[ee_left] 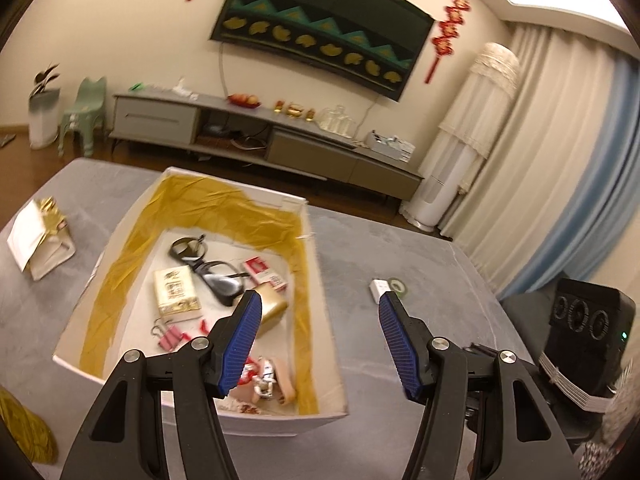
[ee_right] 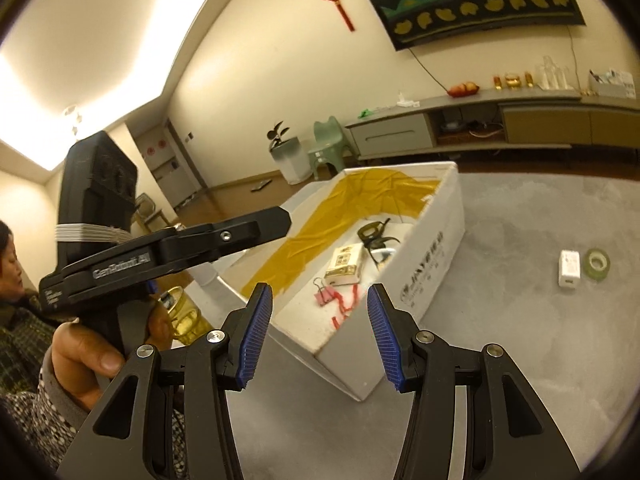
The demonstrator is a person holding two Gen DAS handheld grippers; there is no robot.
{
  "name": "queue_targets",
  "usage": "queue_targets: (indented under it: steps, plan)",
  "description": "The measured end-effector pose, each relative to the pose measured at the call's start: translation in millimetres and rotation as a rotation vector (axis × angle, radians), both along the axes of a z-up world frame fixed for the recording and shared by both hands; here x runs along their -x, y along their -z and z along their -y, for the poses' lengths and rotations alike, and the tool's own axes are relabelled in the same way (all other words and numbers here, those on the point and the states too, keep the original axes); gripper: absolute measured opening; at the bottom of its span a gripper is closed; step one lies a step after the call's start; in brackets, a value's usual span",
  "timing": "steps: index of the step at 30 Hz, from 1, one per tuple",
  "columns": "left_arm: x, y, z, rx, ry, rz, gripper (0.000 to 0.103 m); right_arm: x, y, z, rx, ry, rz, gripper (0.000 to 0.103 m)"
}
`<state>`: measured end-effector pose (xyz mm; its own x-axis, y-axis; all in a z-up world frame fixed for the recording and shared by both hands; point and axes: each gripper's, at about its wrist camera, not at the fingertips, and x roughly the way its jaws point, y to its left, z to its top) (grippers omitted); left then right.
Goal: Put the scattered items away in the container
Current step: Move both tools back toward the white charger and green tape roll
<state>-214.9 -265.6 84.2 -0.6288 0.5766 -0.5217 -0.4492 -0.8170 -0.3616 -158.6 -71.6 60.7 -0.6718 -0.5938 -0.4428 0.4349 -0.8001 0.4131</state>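
A white box lined with gold paper stands on the grey table. Inside lie sunglasses, a cream card box, a red-and-white packet, a gold item and pink binder clips. My left gripper hangs open and empty over the box's right wall. On the table right of the box lie a white charger and a green tape roll. My right gripper is open and empty above the box's near corner.
A white gift bag with a gold bow stands at the table's left edge, and gold foil sits at the near left. A hand holds the other tool beside a yellowish glass. A TV cabinet runs behind the table.
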Motion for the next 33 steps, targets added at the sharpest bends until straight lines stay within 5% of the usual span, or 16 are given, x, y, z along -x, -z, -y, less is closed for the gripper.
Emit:
queue_targets:
  steps: [25,33]
  plan:
    - [-18.7,11.3,-134.2,0.143,0.23,-0.037,0.062,1.8,33.3,-121.5,0.057,0.315,0.166,0.053]
    - [-9.5,25.4,-158.1,0.168,0.247,0.0,0.062,24.2,45.8,-151.5,-0.028,0.415,0.234,0.053]
